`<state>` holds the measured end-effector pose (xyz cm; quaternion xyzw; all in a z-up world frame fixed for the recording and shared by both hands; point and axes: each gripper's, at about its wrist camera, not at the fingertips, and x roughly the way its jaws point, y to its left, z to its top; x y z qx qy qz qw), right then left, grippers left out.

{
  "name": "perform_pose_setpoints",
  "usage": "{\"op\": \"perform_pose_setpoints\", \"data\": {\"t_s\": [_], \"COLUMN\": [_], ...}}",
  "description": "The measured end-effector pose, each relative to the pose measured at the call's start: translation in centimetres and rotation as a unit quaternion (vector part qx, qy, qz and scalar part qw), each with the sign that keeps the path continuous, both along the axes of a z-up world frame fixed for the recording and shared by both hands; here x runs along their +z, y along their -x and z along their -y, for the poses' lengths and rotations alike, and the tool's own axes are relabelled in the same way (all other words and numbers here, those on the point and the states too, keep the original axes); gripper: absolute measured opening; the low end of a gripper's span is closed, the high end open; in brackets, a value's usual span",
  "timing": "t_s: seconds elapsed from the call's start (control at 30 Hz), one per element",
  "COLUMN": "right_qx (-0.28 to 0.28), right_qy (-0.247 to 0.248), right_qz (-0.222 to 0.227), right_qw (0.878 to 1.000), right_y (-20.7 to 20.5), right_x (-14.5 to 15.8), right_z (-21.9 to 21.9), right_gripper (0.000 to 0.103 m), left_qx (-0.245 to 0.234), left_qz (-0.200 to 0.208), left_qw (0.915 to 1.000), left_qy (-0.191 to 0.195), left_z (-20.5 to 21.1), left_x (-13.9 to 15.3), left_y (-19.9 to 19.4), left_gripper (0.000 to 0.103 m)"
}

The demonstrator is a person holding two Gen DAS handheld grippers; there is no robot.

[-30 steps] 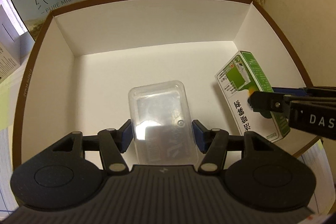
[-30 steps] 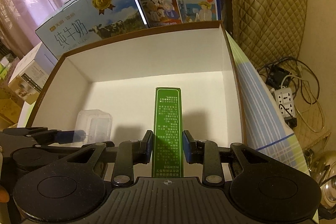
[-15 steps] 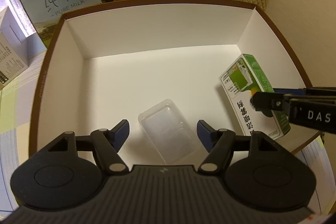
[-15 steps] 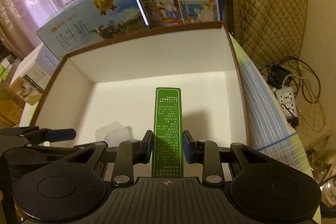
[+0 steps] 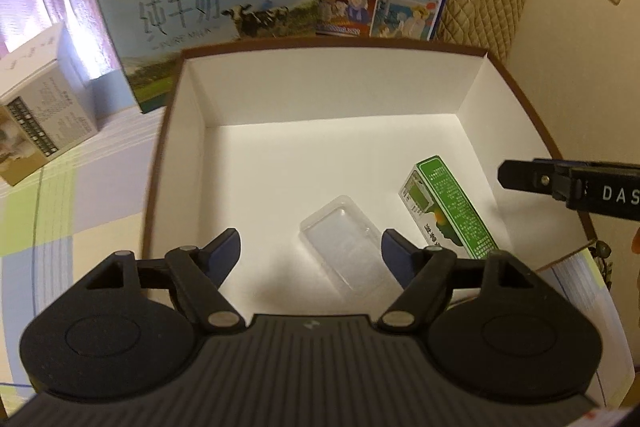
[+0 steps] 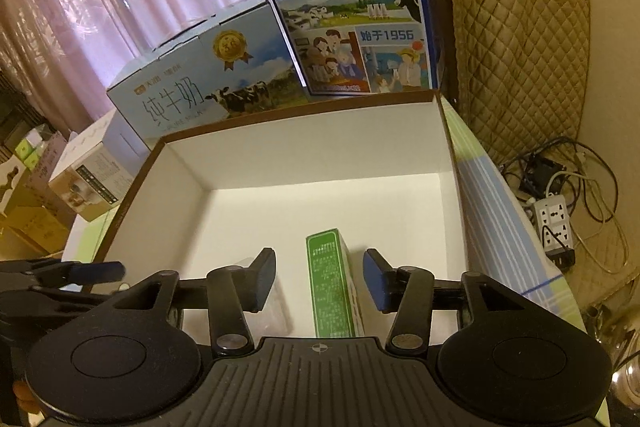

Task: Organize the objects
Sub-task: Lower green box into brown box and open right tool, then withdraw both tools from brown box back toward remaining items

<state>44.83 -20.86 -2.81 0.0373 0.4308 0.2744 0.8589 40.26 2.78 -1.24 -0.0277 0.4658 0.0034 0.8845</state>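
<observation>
A brown-rimmed box (image 5: 320,45) with a white inside holds two things on its floor. A clear plastic container (image 5: 340,247) lies near the front, below and between the fingers of my left gripper (image 5: 310,251), whose jaws are opening and touch nothing. To its right lies a green carton (image 5: 452,211). In the right wrist view the green carton (image 6: 330,287) lies between the spread fingers of my right gripper (image 6: 320,277), free of both pads while the jaws are opening. The clear container (image 6: 276,307) shows partly behind the left finger. Both grippers hang above the box (image 6: 300,111).
Two large milk cartons (image 5: 208,11) (image 6: 352,11) stand behind the box. A white carton (image 5: 40,111) sits at the left on the checked tablecloth (image 5: 80,195). A quilted chair (image 6: 520,47) and a power strip with cables (image 6: 556,223) are at the right.
The left gripper let go of the clear container, opened wider and rose back. The right gripper opened off the green carton, which now lies on the box floor, and lifted.
</observation>
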Motion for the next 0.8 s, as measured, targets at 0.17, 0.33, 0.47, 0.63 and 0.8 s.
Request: {"op": "perform_pose_setpoints", "data": {"t_s": [0.17,0.33,0.47,0.63,0.8], "right_qx": [0.001,0.003,0.003,0.007,0.015], "right_qy": [-0.011,-0.024,-0.029,-0.034,-0.040], "right_qz": [0.005,0.012,0.019,0.026,0.025], "right_qw": [1.000,1.000,0.999,0.999,0.999], "right_y": [1.6,3.4,5.2,7.5,9.3], "right_x": [0.8,1.7,2.4,3.0,3.4], "right_z": [1.2,2.5,3.4,4.4,5.2], "right_gripper": [0.048,0.048,0.048,0.048,0.048], "left_qx": [0.011,0.026,0.037,0.057,0.077], "left_qz": [0.015,0.032,0.044,0.048,0.044], "left_qw": [0.9998,0.9991,0.9983,0.9972,0.9960], "left_qy": [0.003,0.009,0.009,0.012,0.004], "left_z": [-0.9,-1.5,-1.9,-2.8,-3.8], "left_x": [1.5,2.9,3.8,4.4,4.5], "left_y": [2.5,5.4,7.9,11.2,14.0], "left_gripper": [0.077,0.077,0.077,0.078,0.078]}}
